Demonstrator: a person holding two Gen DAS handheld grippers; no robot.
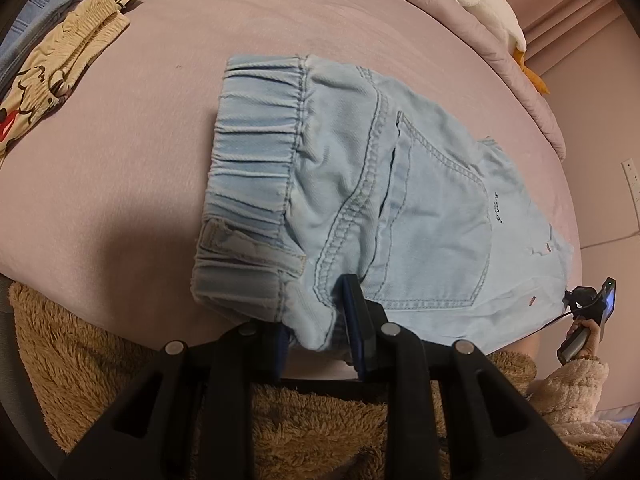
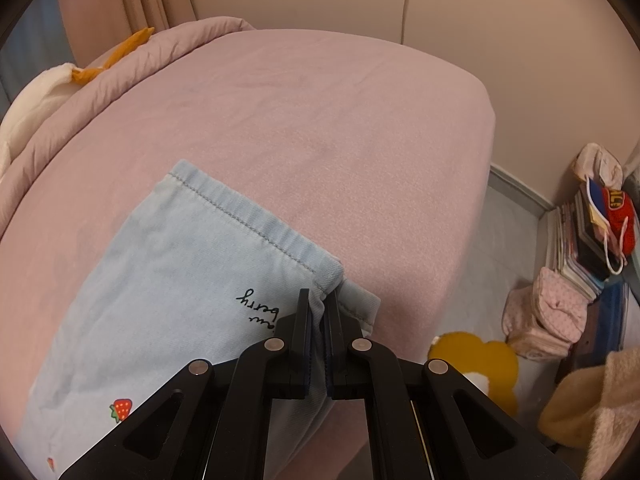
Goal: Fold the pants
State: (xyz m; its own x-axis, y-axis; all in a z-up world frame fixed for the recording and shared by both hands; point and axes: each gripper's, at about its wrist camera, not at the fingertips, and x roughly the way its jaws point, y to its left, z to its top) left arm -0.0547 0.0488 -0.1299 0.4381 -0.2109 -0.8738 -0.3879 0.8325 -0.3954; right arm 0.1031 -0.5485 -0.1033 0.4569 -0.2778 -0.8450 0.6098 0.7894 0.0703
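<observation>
Light-blue pants (image 1: pixel 400 200) lying on the pink bed (image 1: pixel 140 160), mid-frame. Left tool (image 1: pixel 320 320) pinching the waist corner at lower centre; right tool (image 2: pixel 319 312) pressed together on the hem corner. Long axis running from waistband (image 1: pixel 256 160) at left toward lower right. Risk: denim slipping from either shallow corner pinch under uneven pull, skewing the fold.

Pants (image 1: pixel 360 200) lie on bed (image 1: pixel 160 160), shorts (image 1: pixel 60 68) far left.
</observation>
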